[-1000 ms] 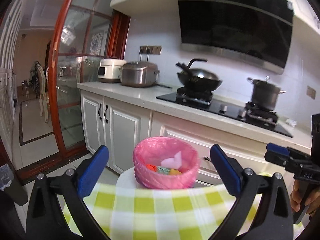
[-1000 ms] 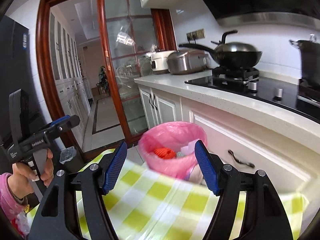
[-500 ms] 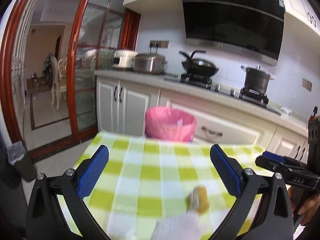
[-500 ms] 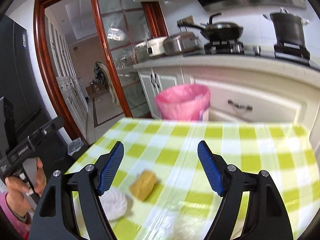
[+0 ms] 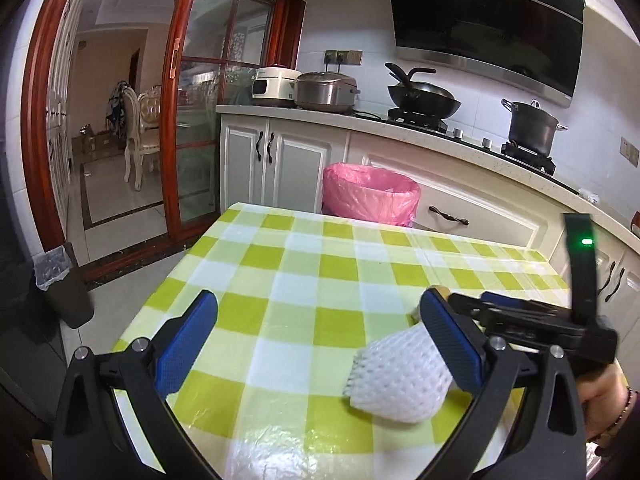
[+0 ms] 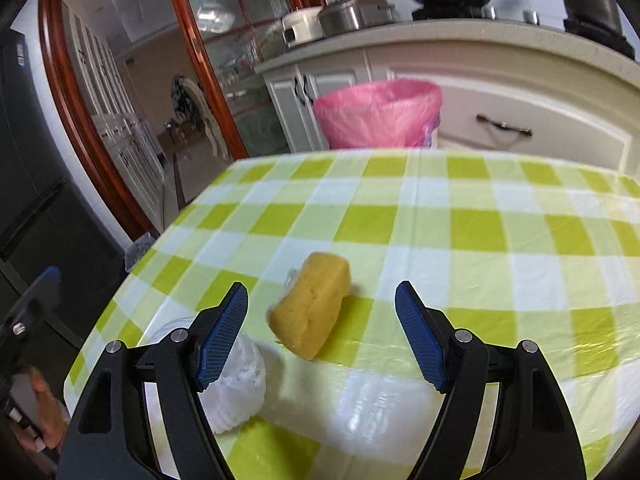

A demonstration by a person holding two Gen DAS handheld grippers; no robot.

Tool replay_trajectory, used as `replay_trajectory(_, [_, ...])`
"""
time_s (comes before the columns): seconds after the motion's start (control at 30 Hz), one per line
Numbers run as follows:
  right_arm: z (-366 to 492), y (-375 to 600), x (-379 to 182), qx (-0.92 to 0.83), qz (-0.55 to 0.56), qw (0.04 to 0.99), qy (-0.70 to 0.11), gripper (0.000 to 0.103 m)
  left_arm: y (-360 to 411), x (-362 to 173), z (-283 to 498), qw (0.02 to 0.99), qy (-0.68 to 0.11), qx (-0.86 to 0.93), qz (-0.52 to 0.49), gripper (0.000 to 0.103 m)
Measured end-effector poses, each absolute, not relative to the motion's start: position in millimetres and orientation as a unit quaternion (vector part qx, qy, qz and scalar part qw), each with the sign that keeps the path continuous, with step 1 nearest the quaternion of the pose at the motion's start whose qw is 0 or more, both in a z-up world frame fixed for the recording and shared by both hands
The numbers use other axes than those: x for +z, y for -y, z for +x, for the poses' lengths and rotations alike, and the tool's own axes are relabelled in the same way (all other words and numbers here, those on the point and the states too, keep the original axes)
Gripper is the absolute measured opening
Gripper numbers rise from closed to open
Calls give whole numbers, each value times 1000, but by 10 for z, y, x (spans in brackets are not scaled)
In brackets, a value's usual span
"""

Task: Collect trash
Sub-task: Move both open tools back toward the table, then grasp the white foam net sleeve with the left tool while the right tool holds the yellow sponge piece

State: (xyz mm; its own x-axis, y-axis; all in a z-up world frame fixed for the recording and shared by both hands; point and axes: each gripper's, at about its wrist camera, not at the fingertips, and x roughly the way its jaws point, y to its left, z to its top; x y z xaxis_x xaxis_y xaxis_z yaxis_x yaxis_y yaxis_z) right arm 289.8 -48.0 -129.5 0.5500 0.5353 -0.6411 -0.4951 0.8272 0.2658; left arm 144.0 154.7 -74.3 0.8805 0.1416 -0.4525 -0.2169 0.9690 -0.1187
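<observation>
both jaws were held wide and empty: right gripper (image 6: 321,330) over the sponge (image 6: 310,306), left gripper (image 5: 320,348) by the foam net (image 5: 398,380).

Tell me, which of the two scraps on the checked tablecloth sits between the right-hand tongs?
The yellow sponge-like chunk: it lies between the open right tongs. The white foam net sits off to their left side.

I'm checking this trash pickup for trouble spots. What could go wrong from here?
The two grippers are working close together: the right gripper lines up on the yellow sponge while the left gripper has the white foam net by its right finger, so they may bump. The net lies off-centre, so closing might only push it. The pink-lined bin stands past the table's far edge, so a loose grip could drop trash on the way.
</observation>
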Motion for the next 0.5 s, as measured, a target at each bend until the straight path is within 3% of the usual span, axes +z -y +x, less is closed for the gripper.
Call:
replay_trajectory(0.17, [2976, 312, -1465, 294, 20, 868, -400, 67, -1533, -768, 1442, 965, -235, 91, -71, 98])
replay_trajectory(0.33, [2988, 332, -1517, 299, 18, 861, -411, 35, -1471, -823, 1490, 963, -248, 83, -69, 98])
replay_trajectory(0.5, [2939, 547, -1392, 305, 28, 870, -386, 30, -1323, -856, 1591, 962, -256, 71, -62, 98])
